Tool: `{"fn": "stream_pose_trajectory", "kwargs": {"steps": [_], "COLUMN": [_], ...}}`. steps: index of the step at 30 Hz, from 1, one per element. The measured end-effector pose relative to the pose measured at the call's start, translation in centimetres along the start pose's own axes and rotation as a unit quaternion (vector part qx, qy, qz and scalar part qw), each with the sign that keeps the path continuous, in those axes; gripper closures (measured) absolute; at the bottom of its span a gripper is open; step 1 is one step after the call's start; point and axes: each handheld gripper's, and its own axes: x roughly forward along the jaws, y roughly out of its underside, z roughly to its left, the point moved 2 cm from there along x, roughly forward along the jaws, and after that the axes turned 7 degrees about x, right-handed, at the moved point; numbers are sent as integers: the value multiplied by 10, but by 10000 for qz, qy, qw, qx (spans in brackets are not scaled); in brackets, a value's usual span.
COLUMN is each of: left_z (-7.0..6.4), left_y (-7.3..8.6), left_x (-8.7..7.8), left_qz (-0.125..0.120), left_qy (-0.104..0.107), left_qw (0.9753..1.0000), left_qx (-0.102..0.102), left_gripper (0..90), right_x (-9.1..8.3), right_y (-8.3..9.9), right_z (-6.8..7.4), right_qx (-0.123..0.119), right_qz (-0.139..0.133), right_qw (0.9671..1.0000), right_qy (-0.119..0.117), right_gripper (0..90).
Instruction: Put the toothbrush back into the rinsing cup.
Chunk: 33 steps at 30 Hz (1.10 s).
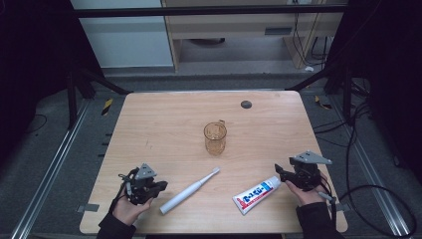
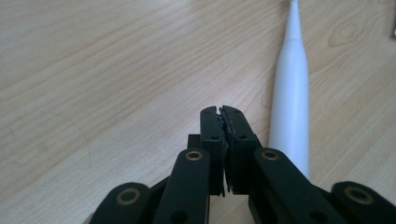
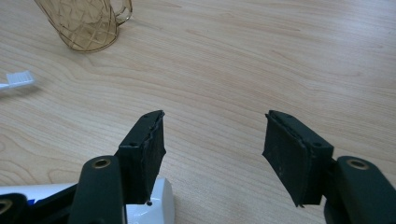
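The left gripper (image 1: 160, 186) sits low at the near left of the table (image 1: 164, 119), its jaws pressed together on nothing, just beside the white toothbrush (image 1: 189, 190) lying at a slant. The right gripper (image 1: 278, 172) has its jaws spread wide over the cap end of the toothpaste tube (image 1: 256, 194). An amber glass mug (image 1: 215, 137) stands mid-table.

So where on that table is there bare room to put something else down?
The far half behind the amber glass mug is bare wood apart from a small dark disc. The left side beyond the left gripper is free too. The near edge is crowded: electric toothbrush, toothpaste tube, right gripper.
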Motion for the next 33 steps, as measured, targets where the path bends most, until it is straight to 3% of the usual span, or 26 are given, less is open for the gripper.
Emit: {"fn": "stream_pose_trajectory", "kwargs": {"steps": [7, 15, 22, 33], "left_z": [3, 5, 1, -8], "left_y": [-12, -26, -39, -70], "left_x": [-4, -11, -14, -7], "left_qz": [-66, -242, -275, -227], "left_qy": [-105, -109, -120, -25], "left_qw": [9999, 9996, 9994, 9985], "left_qx": [-31, -73, 168, 502], "left_gripper": [795, 623, 493, 412], "right_x": [0, -1, -1, -1], "right_y": [0, -2, -3, -3], "right_z": [-1, -1, -3, -4], "right_qx": [12, 21, 43, 76], "right_qz": [1, -26, -38, 0], "right_qw": [10000, 10000, 10000, 10000], "right_qy": [16, 14, 18, 25], "right_gripper": [373, 366, 360, 356]}}
